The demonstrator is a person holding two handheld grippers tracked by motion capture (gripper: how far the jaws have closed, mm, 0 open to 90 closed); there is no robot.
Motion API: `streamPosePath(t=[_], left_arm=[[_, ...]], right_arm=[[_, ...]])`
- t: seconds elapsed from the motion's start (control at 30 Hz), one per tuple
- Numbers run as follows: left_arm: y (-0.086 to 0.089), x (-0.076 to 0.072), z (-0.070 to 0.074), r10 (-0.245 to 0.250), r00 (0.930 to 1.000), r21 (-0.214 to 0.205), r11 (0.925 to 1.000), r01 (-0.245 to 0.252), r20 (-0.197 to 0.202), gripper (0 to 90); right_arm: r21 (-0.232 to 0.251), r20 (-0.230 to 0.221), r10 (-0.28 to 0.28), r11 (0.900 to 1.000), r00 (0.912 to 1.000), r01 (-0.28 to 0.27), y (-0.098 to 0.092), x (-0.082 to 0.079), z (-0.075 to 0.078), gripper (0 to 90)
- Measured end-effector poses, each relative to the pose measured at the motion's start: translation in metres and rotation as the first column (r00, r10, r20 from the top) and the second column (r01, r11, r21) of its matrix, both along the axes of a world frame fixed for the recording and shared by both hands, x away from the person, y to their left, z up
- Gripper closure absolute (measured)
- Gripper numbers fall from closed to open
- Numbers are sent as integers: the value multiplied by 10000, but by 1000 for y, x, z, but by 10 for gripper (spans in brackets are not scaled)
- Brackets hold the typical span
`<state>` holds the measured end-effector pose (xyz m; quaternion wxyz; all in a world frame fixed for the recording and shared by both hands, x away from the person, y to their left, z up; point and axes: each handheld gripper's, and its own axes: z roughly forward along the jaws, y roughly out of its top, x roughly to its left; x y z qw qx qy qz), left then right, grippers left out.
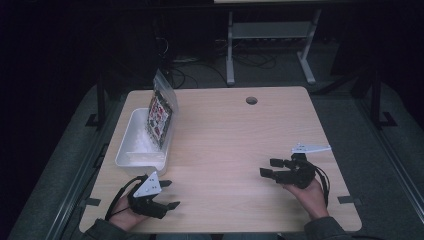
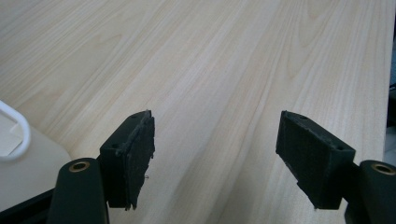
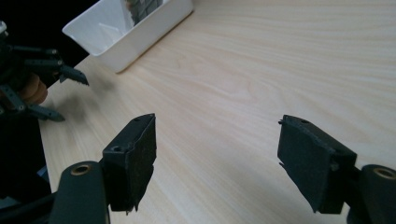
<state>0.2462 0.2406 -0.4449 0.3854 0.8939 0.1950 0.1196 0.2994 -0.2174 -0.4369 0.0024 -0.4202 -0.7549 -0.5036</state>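
Observation:
A white plastic bin (image 1: 134, 145) stands at the table's left side, and a clear bag with a colourful printed card (image 1: 161, 111) leans upright against its right wall. My left gripper (image 1: 169, 194) hovers near the front left corner, just in front of the bin, open with nothing between its jaws (image 2: 215, 161). My right gripper (image 1: 267, 167) is held at the front right, pointing left across the table, also open and empty (image 3: 217, 161). The bin (image 3: 135, 37) and the left gripper (image 3: 56, 91) both appear at the upper left of the right gripper view.
The light wooden table (image 1: 225, 150) has a round cable hole (image 1: 251, 100) near its far edge. A corner of the bin's rim (image 2: 16, 135) shows at the left of the left gripper view. Beyond the table stand a metal desk frame (image 1: 270, 45) and floor cables.

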Motion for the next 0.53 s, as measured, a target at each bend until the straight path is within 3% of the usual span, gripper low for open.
streamPosePath(t=[0.23, 0.53], left_arm=[[0, 0, 0, -7, 10000, -21, 10000, 7, -20, 270], [2, -2, 2, -15, 10000, -123, 9999, 16, 18, 269]], right_arm=[[-87, -10, 243, 9997, 9997, -243, 6, -7, -6, 264], [68, -265, -23, 10000, 9996, 25, 4, -20, -14, 265]])
